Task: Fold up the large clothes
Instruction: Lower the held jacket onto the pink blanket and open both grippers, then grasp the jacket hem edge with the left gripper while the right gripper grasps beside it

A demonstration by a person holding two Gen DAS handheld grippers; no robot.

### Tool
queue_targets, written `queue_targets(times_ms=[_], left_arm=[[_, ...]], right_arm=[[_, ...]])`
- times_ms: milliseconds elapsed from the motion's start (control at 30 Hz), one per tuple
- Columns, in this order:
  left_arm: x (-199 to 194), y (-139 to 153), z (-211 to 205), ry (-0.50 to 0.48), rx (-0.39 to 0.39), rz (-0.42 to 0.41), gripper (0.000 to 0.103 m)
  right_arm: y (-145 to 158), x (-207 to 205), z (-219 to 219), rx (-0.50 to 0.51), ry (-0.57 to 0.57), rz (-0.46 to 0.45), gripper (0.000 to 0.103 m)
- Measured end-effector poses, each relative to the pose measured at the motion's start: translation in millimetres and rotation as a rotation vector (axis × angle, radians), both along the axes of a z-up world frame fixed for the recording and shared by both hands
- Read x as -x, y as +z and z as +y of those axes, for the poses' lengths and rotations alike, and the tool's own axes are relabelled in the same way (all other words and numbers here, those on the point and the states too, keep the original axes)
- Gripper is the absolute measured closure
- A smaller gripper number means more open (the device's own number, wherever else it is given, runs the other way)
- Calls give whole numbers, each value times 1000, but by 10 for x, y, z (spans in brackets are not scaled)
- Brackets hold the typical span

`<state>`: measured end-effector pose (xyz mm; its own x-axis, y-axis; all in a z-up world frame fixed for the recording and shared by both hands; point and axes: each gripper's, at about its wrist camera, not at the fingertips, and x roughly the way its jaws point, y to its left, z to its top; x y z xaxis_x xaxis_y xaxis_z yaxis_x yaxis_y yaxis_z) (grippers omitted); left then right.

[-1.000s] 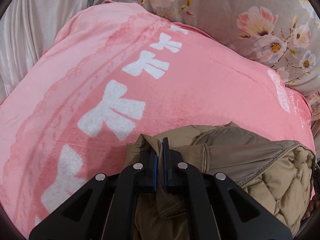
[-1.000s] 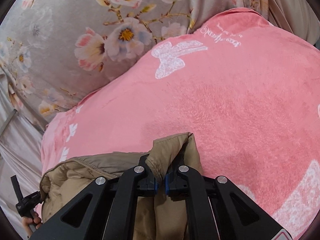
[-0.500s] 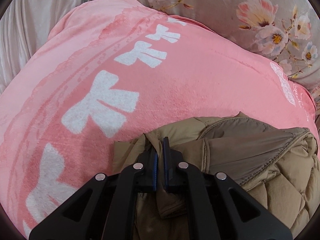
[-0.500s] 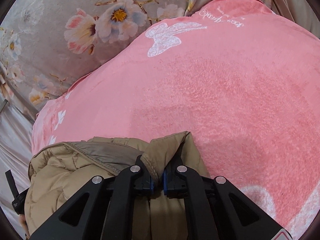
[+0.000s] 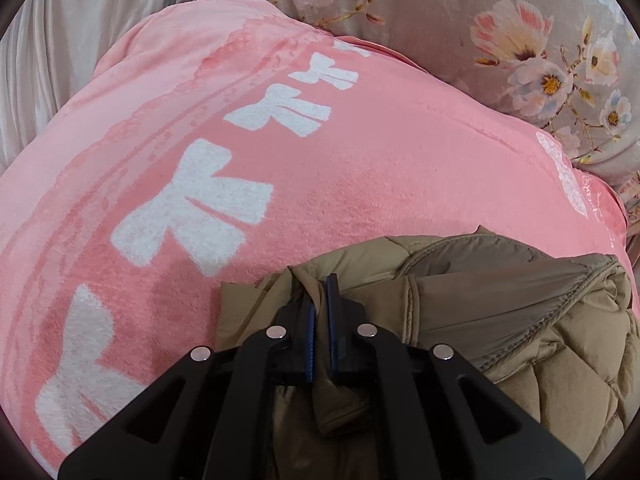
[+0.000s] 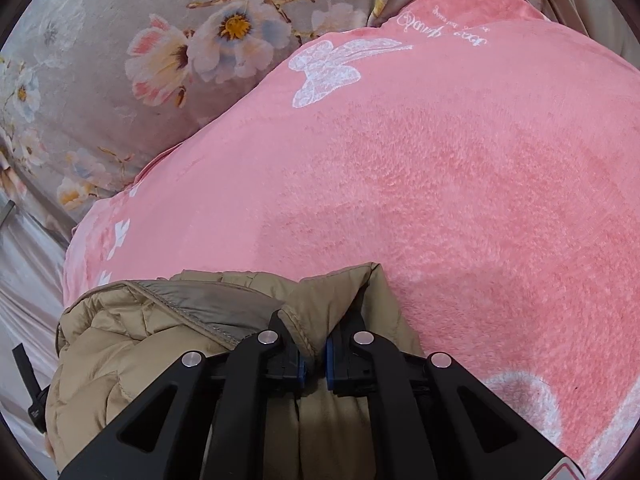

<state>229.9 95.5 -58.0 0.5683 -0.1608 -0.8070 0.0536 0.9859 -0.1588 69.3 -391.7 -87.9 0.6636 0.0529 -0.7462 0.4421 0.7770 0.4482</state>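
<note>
A tan quilted puffer jacket (image 5: 500, 320) lies bunched on a pink fleece blanket (image 5: 360, 168) at the near edge. My left gripper (image 5: 320, 304) is shut on a fold of the jacket at its left end. In the right wrist view the jacket (image 6: 160, 320) fills the lower left. My right gripper (image 6: 314, 344) is shut on a corner fold of the jacket at its right end. The part of the jacket under both grippers is hidden.
The pink blanket (image 6: 460, 180) has white bow and butterfly prints. A grey floral bedsheet (image 5: 480, 20) lies behind it, also in the right wrist view (image 6: 120, 60). Pale curtain fabric (image 5: 48, 60) hangs at the left. The other gripper's tip (image 6: 28, 396) shows at lower left.
Both grippers have moved forward over the blanket, still holding the jacket. More of the quilted jacket now shows between them.
</note>
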Motion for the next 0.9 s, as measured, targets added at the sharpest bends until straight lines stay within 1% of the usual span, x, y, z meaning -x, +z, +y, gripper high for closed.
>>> queue_targets(times_ms=[67,167,200,233,267,300,333,367,400,433,467,500,533,567,600,633,700,733,767,800,833,867,900], left_arm=[[6,4,50,-1,46,-5,97],[27,60,233,17,162,-6,93],[57,148,339,31,204,-9,93],[101,267,422,35,228,-24,89],[144,385,474,33,231,-43,86],[215,574,536,40,188,-81,71],[300,785,592,78,97,-137,45],[365,941,632,93,41,-187,38],[448,1139,670,88,-17,-249,37],[476,1247,687,81,-50,-267,37],[507,1384,689,73,-89,-278,37],[546,1511,665,61,-106,-288,37],[563,1568,640,47,-102,-291,37],[587,1633,555,21,-95,-288,37],[598,1665,434,-11,-95,-277,38],[595,1671,281,-37,-103,-264,39],[553,1606,15,-79,-101,-234,41],[481,1525,-186,-110,-88,-206,42],[417,1430,-327,-130,-83,-180,43],[364,1326,-446,-139,-81,-152,48],[235,1176,-584,-134,-85,-110,52],[125,1037,-660,-128,-88,-79,55],[32,921,-698,-113,-91,-62,62]], right_arm=[[-16,9,-30,-31,-2,-12,100],[-11,73,-156,-121,-2,-58,96],[26,118,-216,-149,-11,-69,94],[128,226,-294,-176,-30,-102,90],[238,329,-336,-175,-45,-136,88],[326,411,-344,-159,-54,-153,84],[436,491,-342,-127,-62,-163,78],[574,580,-324,-81,-62,-178,75],[679,648,-297,-35,-69,-187,64],[829,745,-242,44,-92,-206,55],[925,799,-210,84,-96,-229,52],[1024,853,-179,119,-99,-257,49],[1150,900,-118,161,-112,-281,49],[1211,901,-80,176,-112,-291,49],[1274,854,-4,187,-97,-286,54],[1305,753,99,205,-67,-255,68],[1296,523,314,254,4,-193,85],[1270,389,429,281,45,-167,89],[1235,295,509,305,63,-146,92],[1180,192,580,326,79,-119,96],[1102,43,631,326,100,-87,99],[1025,-60,649,319,112,-62,100],[949,-157,656,320,116,-38,101]])
